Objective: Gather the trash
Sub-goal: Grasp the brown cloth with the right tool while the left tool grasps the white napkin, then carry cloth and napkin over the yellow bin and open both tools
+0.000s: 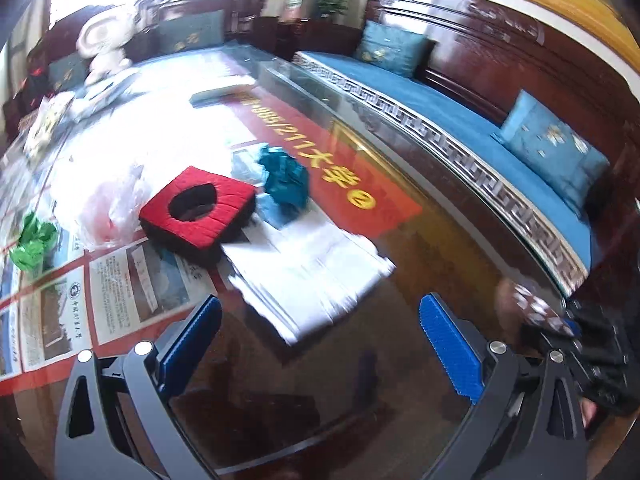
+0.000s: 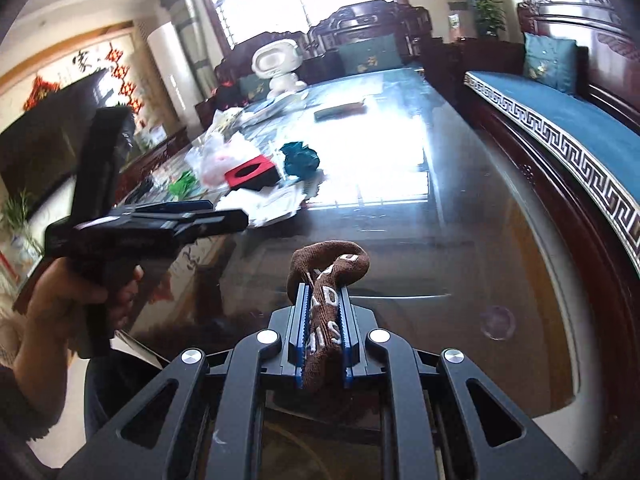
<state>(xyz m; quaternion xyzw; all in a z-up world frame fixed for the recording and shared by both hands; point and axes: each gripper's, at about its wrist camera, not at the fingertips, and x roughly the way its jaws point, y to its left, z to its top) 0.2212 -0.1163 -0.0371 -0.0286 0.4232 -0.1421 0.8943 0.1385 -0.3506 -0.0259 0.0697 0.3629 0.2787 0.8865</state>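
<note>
The trash lies around the red tissue box: teal crumpled paper just behind it, green crumpled paper off to its left, white papers in front. All of it sits ahead of the left gripper — the nearer one, jaws spread wide, holding nothing. The right gripper is clenched on a brown cloth, well back from the box.
</note>
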